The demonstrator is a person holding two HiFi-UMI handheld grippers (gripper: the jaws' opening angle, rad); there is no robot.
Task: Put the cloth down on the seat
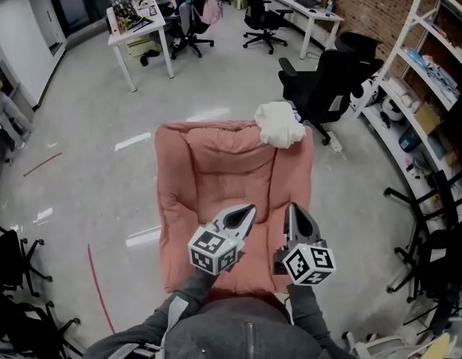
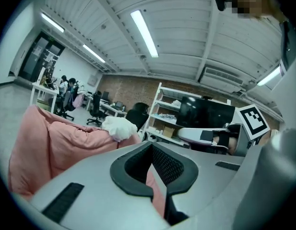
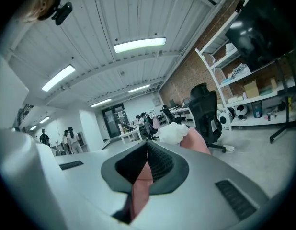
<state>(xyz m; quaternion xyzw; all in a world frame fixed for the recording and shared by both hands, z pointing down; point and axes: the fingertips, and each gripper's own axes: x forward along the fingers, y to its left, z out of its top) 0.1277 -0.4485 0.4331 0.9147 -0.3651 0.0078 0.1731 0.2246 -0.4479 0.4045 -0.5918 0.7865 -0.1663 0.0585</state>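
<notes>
A white crumpled cloth [image 1: 279, 124] lies on the top right corner of the backrest of a pink cushioned floor seat [image 1: 216, 170]. It also shows in the left gripper view as the cloth [image 2: 118, 127] on the seat [image 2: 42, 143], and in the right gripper view as the cloth [image 3: 174, 132] beside the pink backrest [image 3: 198, 140]. My left gripper [image 1: 250, 210] and right gripper [image 1: 292, 209] hover side by side over the seat's front part, well short of the cloth. Both are shut with nothing between their jaws [image 2: 152, 145] [image 3: 147, 143].
A black office chair [image 1: 324, 81] stands just behind the seat's right corner. Metal shelves [image 1: 429, 88] run along the right wall. White desks [image 1: 141, 28] with people sit at the back. Black chair bases [image 1: 14, 275] crowd the lower left floor.
</notes>
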